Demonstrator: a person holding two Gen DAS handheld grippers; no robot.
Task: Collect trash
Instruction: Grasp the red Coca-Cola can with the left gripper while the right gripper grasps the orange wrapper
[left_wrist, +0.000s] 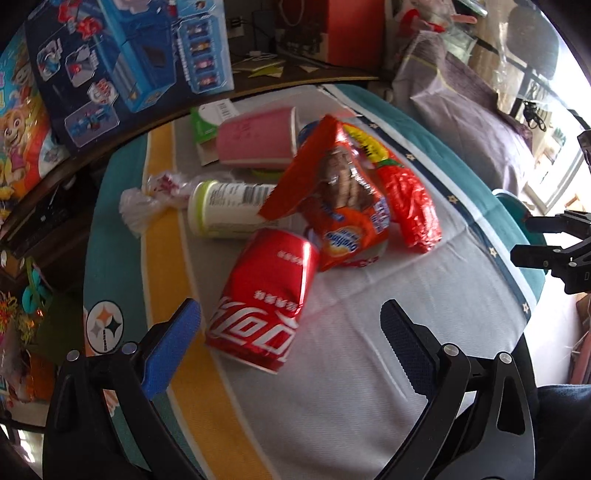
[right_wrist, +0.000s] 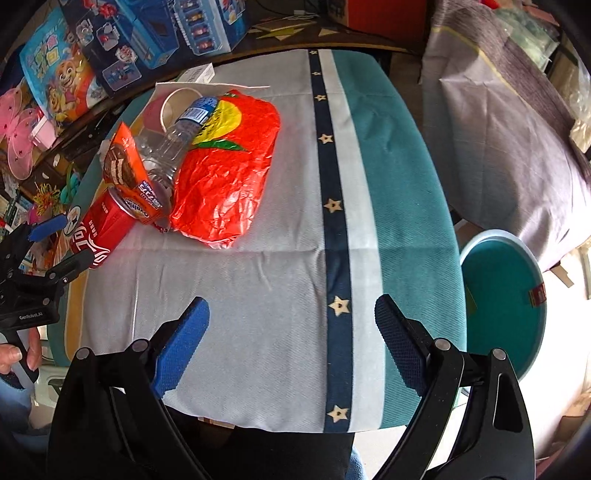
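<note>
A pile of trash lies on a striped cloth (left_wrist: 351, 369). Nearest my left gripper (left_wrist: 291, 332) is a red cola can (left_wrist: 266, 295) on its side, its lower end partly between the open blue pads. Behind it are an orange snack packet (left_wrist: 343, 206), a crumpled red wrapper (left_wrist: 410, 199), a white bottle with a green cap (left_wrist: 225, 206), a pink paper cup (left_wrist: 258, 136) and a clear plastic bag (left_wrist: 144, 203). In the right wrist view the red wrapper (right_wrist: 225, 166), a clear bottle (right_wrist: 173, 140) and the can (right_wrist: 103, 232) lie far left. My right gripper (right_wrist: 291, 332) hangs open over bare cloth.
Toy boxes (left_wrist: 129, 62) stand behind the table at the back left. A grey cushion (right_wrist: 517, 147) lies to the right. A teal round bin (right_wrist: 506, 299) sits beyond the table's right edge. A person's hand (right_wrist: 18, 354) holds the left gripper's handle.
</note>
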